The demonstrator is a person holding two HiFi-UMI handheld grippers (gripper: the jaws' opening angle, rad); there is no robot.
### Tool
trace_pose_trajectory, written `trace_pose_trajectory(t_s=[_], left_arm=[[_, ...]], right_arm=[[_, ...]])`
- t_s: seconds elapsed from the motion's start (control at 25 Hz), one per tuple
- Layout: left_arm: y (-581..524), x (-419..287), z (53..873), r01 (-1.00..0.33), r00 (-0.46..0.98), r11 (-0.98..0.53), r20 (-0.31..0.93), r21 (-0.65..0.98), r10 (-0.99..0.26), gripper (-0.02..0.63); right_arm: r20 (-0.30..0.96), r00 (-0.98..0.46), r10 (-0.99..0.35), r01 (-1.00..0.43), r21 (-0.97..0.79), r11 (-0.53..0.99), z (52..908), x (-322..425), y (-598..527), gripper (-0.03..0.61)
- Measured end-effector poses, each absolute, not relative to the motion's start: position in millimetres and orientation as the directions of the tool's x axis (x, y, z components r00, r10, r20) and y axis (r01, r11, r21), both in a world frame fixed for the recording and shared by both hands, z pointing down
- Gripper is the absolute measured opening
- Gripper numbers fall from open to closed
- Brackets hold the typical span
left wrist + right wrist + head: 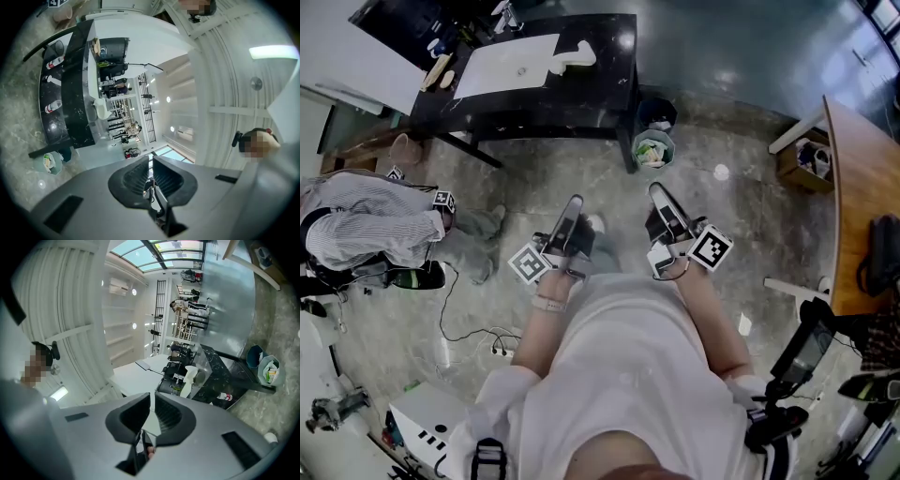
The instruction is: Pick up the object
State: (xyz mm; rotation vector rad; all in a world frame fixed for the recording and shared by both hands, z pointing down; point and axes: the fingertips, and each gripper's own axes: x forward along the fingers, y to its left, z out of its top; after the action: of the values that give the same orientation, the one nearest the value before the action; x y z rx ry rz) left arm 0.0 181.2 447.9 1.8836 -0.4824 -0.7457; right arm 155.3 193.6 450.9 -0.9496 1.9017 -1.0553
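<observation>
Head view: left tongs (572,208) and right tongs (660,197) by the torso, tips forward. Likely object, a white bottle (572,58), stands on the table (609,103), well ahead of both.
Left gripper view: jaws pressed together, empty.
Right gripper view: same; bottle far ahead. Walk closer and spread the jaws before reaching.

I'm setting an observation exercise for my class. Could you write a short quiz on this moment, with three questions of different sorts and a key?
1. True or false: the right hand-held gripper holds an object.
2. Beside the black table, the pale green waste bin stands: A) on the tabletop, B) on the floor, C) on a chair.
3. Fill in: the person in the striped shirt crouches at the head view's ____ side.
Key: 1 false, its jaws are together with nothing between them; 2 B; 3 left.
</observation>
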Motion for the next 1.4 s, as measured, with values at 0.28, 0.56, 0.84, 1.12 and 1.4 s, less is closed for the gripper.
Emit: trace_pose_trajectory(t_s=[0.28,0.56,0.84,1.12,1.4], left_arm=[[89.4,-27.7,458.5,0.003,0.736,-0.375,-0.257,0.927,-0.627,0.008],[-7.8,-61.1,473.3,0.01,0.747,-0.327,-0.224,0.945,-0.626,0.008],[-86.3,-90.6,486.6,0.018,0.75,-0.307,-0.216,0.952,-0.625,0.008],[-142.6,-119.2,499.2,0.048,0.758,-0.276,-0.215,0.96,-0.615,0.008],[-163.1,-133.8,501.7,0.07,0.753,-0.269,-0.228,0.961,-0.618,0.008]], right_arm=[[-0.204,-0.432,-0.878,-0.246,-0.911,0.332,467.7,128.0,110.6,0.021],[-0.147,-0.425,-0.893,-0.259,-0.926,0.276,484.9,94.9,19.6,0.021],[-0.116,-0.409,-0.905,-0.283,-0.927,0.247,496.2,73.4,-54.5,0.021],[-0.064,-0.399,-0.915,-0.344,-0.914,0.214,501.5,53.0,-104.6,0.021],[-0.031,-0.404,-0.914,-0.425,-0.879,0.217,493.0,52.5,-135.2,0.021]])
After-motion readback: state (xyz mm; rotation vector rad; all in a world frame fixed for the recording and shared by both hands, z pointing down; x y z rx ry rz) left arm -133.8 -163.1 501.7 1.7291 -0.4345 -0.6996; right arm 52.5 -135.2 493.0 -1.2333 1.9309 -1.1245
